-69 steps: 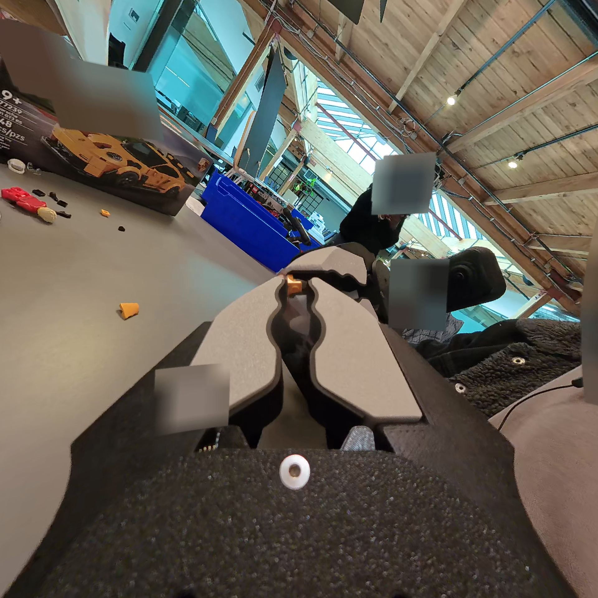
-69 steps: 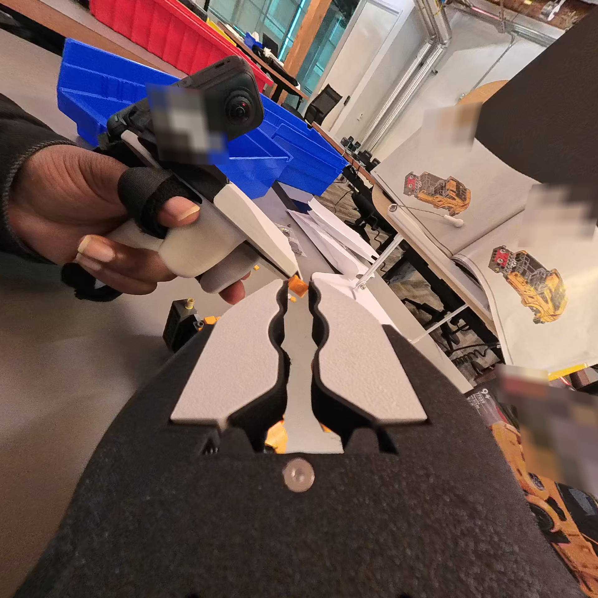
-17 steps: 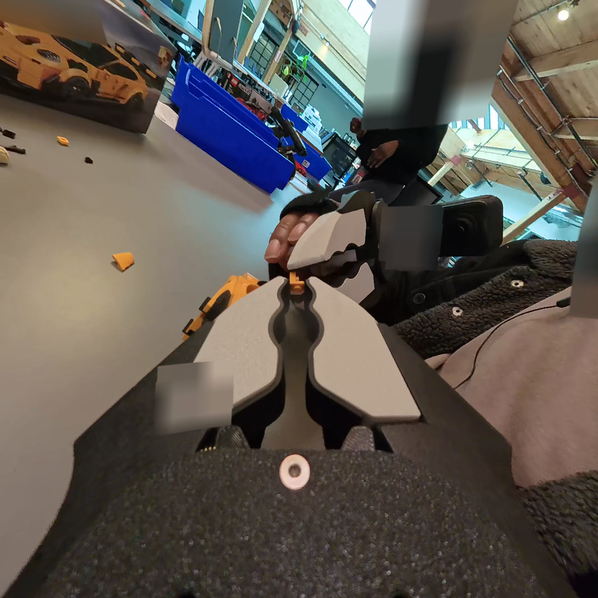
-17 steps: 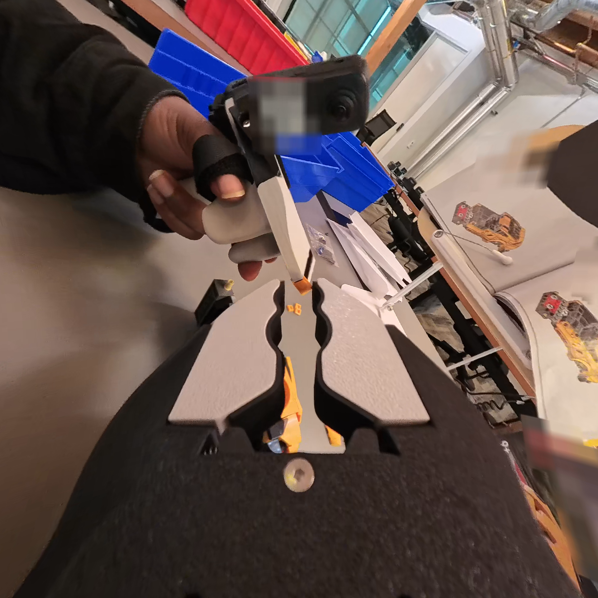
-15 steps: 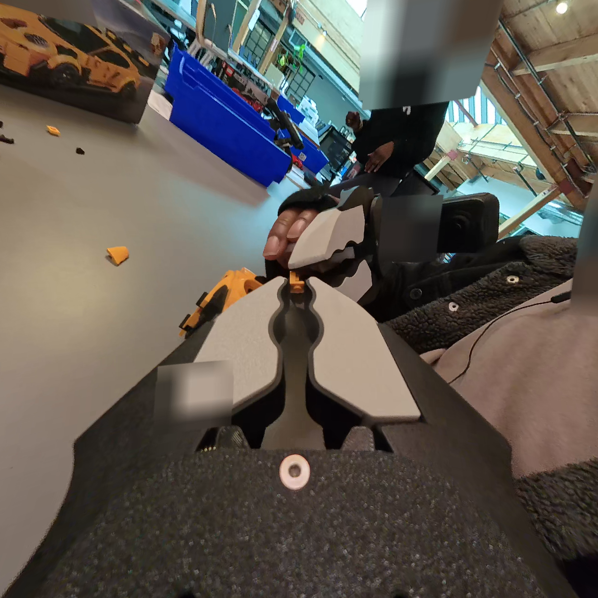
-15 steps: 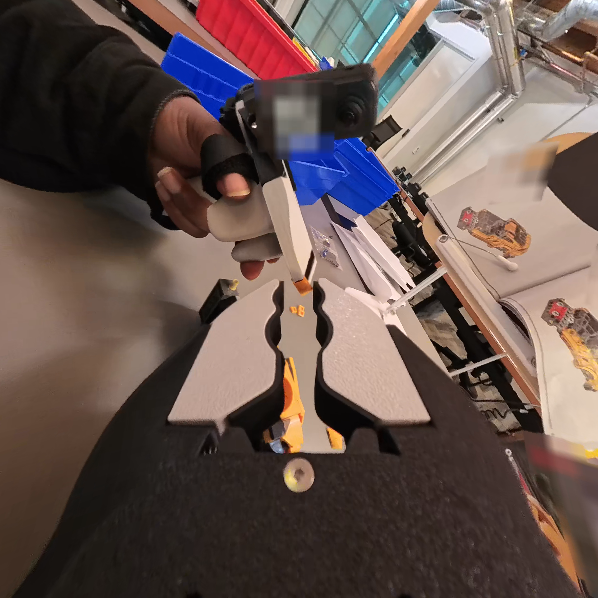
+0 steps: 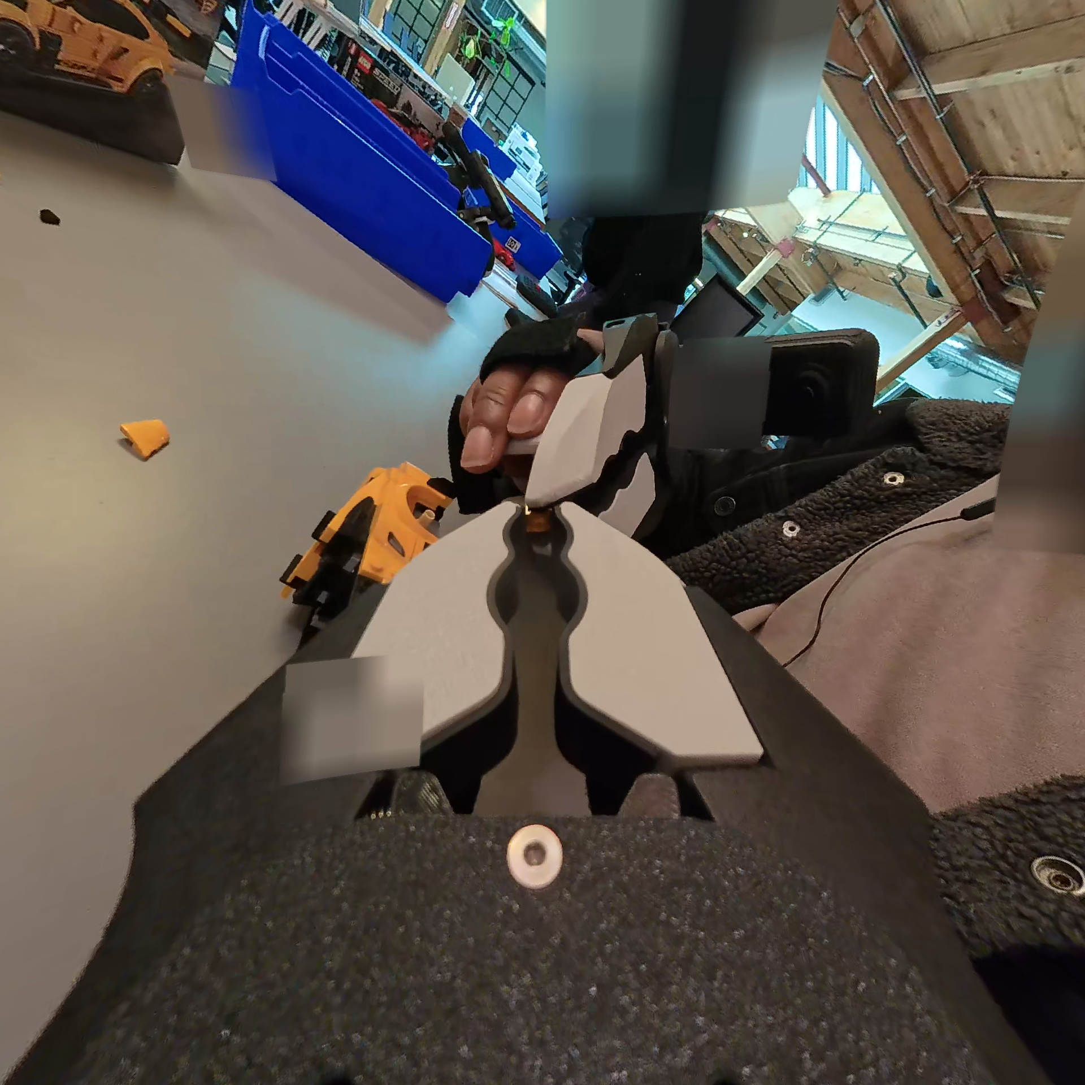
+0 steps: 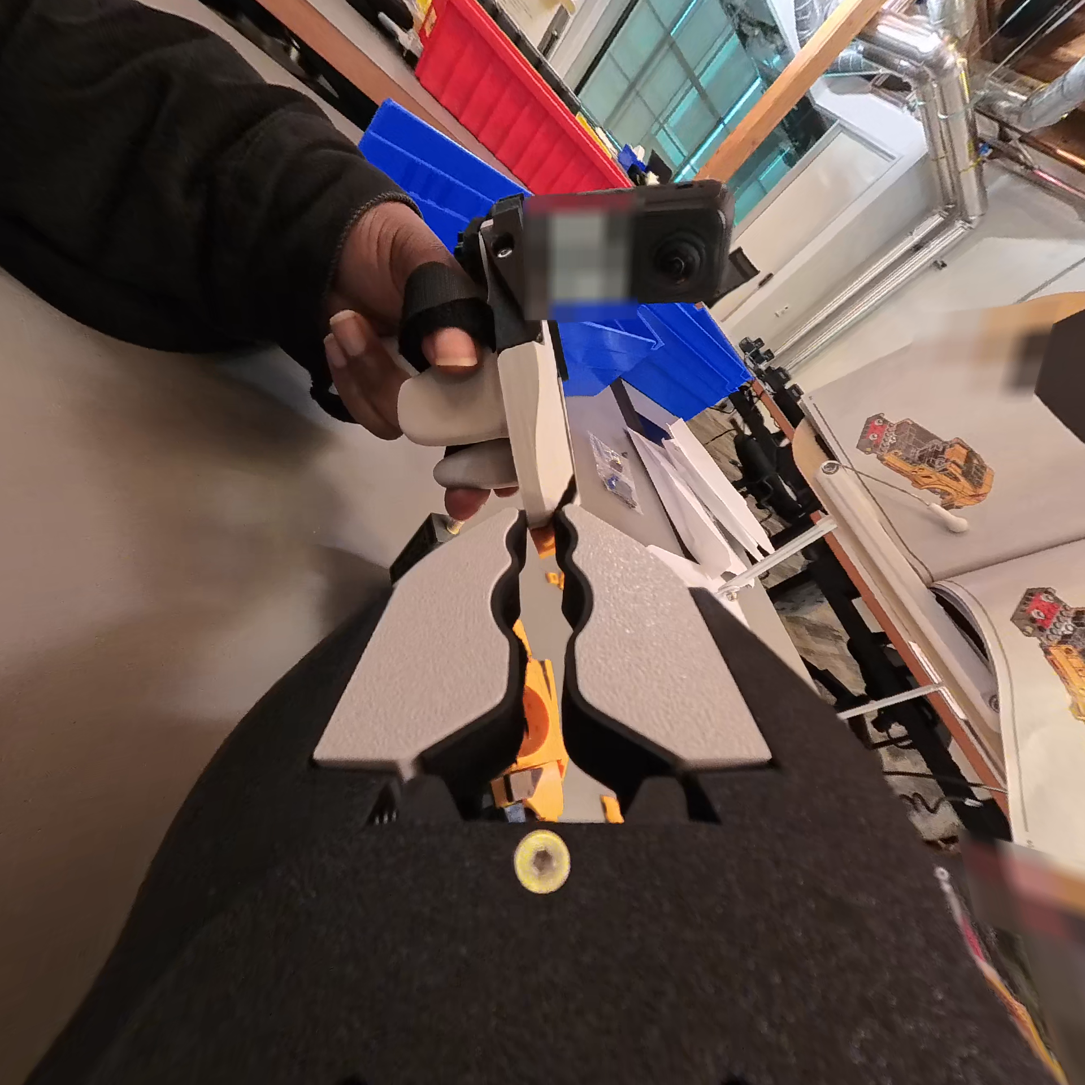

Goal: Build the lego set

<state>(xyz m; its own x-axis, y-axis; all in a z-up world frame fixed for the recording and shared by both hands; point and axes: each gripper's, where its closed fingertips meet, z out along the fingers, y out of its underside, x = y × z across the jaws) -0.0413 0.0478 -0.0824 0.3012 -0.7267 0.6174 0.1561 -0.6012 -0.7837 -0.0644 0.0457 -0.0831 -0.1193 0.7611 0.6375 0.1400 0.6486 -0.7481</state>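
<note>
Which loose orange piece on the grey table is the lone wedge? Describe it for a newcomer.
Start at the blue bin on the grey table. Come toward the camera, left of the orange model car: the wedge lies alone on bare table, small and plain orange, with no black parts.

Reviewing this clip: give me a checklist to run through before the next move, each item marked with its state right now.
1. Small orange piece pinched at the left gripper fingertips: ok.
2. Piece sits between the right gripper fingertips: ok.
3. Right gripper pads pressing on the piece: cannot tell.
4. Both grippers meet tip to tip above the grey table, not resting on it: ok.
5. Orange toy car lies on the table below, touched by neither gripper: ok.
6. Loose orange wedge lies apart from the car and grippers: ok.
</note>
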